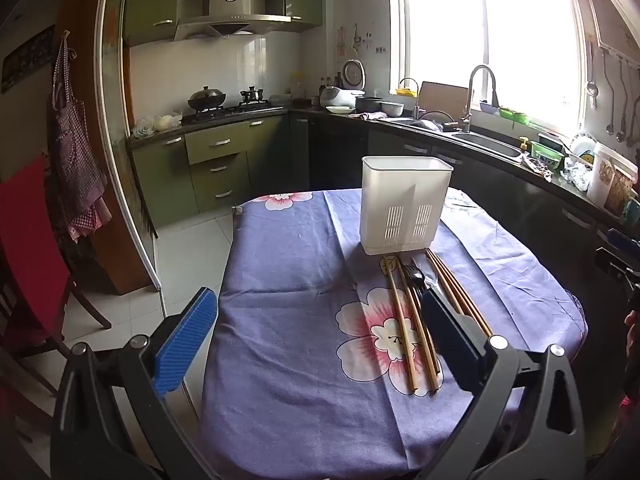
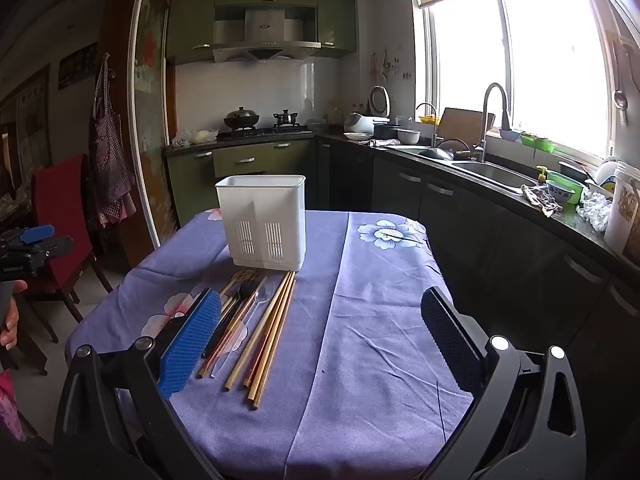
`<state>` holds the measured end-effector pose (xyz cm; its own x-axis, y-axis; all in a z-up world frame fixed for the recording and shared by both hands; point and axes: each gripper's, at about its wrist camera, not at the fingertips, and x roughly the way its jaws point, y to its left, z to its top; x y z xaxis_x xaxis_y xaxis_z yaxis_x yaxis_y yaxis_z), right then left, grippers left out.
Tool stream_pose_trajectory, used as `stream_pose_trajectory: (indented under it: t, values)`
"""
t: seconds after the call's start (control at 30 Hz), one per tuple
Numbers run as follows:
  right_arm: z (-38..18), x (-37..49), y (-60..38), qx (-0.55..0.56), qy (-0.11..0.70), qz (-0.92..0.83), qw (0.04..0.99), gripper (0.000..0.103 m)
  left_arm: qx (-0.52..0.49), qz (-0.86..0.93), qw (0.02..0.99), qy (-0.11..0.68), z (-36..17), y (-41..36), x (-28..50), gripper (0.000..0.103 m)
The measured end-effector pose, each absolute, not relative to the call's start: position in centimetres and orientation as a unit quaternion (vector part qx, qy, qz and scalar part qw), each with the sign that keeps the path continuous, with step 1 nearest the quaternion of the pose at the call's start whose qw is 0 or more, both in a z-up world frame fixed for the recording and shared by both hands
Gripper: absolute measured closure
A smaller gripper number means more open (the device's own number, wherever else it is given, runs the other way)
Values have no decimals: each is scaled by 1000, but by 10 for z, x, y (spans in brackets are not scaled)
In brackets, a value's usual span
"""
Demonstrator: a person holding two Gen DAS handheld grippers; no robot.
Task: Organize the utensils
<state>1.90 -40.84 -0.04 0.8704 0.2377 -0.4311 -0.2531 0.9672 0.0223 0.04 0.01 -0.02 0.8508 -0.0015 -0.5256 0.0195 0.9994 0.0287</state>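
Note:
A white slotted utensil holder (image 1: 404, 206) (image 2: 264, 222) stands upright on the purple flowered tablecloth (image 1: 296, 280) (image 2: 372, 320). In front of it lie several wooden chopsticks (image 1: 406, 328) (image 2: 266, 336), a black fork (image 1: 413, 276) (image 2: 236, 300) and a clear plastic spoon (image 2: 256, 300). My left gripper (image 1: 320, 336) is open and empty above the table, left of the utensils. My right gripper (image 2: 324, 340) is open and empty, right of the utensils, its left finger (image 2: 192, 340) beside them.
A red chair (image 1: 28, 240) (image 2: 60, 216) stands left of the table. The kitchen counter with sink (image 1: 488, 144) (image 2: 496, 174) runs along the right side. The stove with pots (image 1: 224, 108) is at the back. The other gripper shows at each view's edge (image 2: 32, 244).

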Motion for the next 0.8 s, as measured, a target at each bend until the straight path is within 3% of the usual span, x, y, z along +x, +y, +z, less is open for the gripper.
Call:
stream_pose_trajectory:
  t: [0.8]
  values:
    - [-6,23,-406,-13,227,131,965,4,12,-6,961,277,-5,-1,0,6]
